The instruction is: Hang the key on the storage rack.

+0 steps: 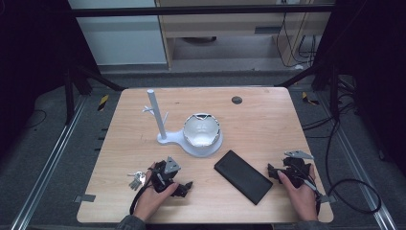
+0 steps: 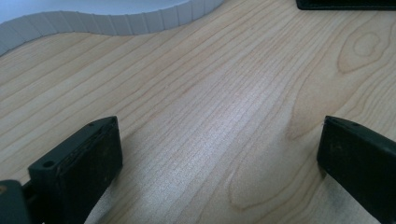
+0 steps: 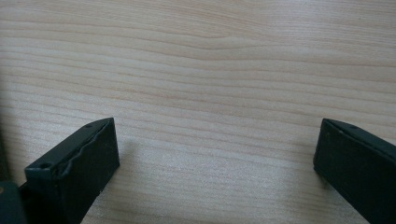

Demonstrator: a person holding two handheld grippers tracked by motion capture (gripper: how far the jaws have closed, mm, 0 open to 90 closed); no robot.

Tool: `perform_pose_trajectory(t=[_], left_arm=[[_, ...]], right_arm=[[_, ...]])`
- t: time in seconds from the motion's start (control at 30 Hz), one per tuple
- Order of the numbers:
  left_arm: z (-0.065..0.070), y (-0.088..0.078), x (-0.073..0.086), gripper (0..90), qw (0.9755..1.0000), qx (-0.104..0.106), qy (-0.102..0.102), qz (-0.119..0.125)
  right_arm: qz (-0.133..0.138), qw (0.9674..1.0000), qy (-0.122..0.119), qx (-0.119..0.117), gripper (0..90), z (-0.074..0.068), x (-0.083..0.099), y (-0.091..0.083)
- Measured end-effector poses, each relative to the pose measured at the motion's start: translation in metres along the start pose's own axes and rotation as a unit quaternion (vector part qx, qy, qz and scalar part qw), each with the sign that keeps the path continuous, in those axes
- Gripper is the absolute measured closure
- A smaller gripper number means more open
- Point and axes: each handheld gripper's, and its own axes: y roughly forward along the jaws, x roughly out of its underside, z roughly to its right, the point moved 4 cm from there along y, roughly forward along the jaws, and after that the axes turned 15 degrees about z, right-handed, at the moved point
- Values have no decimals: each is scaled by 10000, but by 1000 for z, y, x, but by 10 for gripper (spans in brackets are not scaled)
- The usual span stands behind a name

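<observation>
A white stand [image 1: 168, 139] with an upright pole [image 1: 156, 114] and small side pegs sits mid-table, its base [image 2: 116, 21] carrying a white bowl [image 1: 201, 129]. A bunch of keys [image 1: 136, 179] lies on the wood just left of my left gripper [image 1: 178, 177]. That gripper [image 2: 219, 135] rests low over bare wood, open, with nothing between its jaws. A flat black case [image 1: 242, 176] lies between the two hands, its edge [image 2: 345, 3] showing far off. My right gripper [image 1: 282, 170] sits right of the case, open [image 3: 215, 135] over bare wood.
The wooden table [image 1: 268, 124] has a dark round grommet [image 1: 236, 100] near its far edge. Metal rails and cables run along the floor on both sides. Bare wood lies behind and to the right of the bowl.
</observation>
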Motion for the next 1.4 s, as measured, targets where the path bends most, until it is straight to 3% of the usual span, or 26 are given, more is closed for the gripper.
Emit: perform_pose_trajectory(t=[0.13, 0.33, 0.63, 0.7, 0.83, 0.87, 0.93, 1.0, 1.03, 1.07, 1.13, 1.17, 1.27, 1.4], left_arm=[[3, -2, -1, 20, 9999, 122, 48, -32], [9, -6, -3, 51, 9992, 373, -84, -69], [5, -23, -15, 80, 9991, 404, -129, 28], [2, -29, -21, 81, 9998, 174, 19, 32], [1, -38, -28, 80, 9999, 42, 124, -25], [-1, -42, -31, 80, 9998, -96, 158, -61], [-6, -52, -38, 77, 9986, -418, 285, -180], [-11, -60, -42, 73, 9967, -634, 377, -351], [-11, -60, -42, 74, 9967, -634, 377, -351], [-16, -68, -46, 73, 9947, -776, 447, -500], [-19, -74, -49, 71, 9938, -818, 478, -586], [-26, -80, -51, 68, 9918, -886, 490, -780], [-34, -87, -52, 71, 9888, -963, 524, -1014], [-43, -96, -49, 103, 9873, -992, 397, -1172]], right_arm=[[-7, 10000, 5, -36, 5, -1, 0, -1], [0, 10000, -17, -68, 5, -2, 1, -2], [3, 9999, -54, -98, 5, -3, 2, -3], [-1, 9999, -28, -119, 5, -3, 2, -3], [-1, 9999, -36, -121, 5, -3, 2, -3], [-3, 9999, -57, -120, 6, -3, 2, -3], [-4, 9999, -70, -142, 7, -3, 2, -3], [-1, 9998, -89, -179, 8, -2, 1, -3], [-1, 9998, -89, -179, 8, -2, 1, -3], [1, 9997, -93, -220, 7, -2, 1, -2], [2, 9997, -93, -221, 7, -2, 1, -2], [4, 9997, -96, -225, 7, -2, 1, -2], [3, 9996, -117, -245, 8, -2, 2, -3], [15, 9995, -155, -272, 8, -2, 2, -3]])
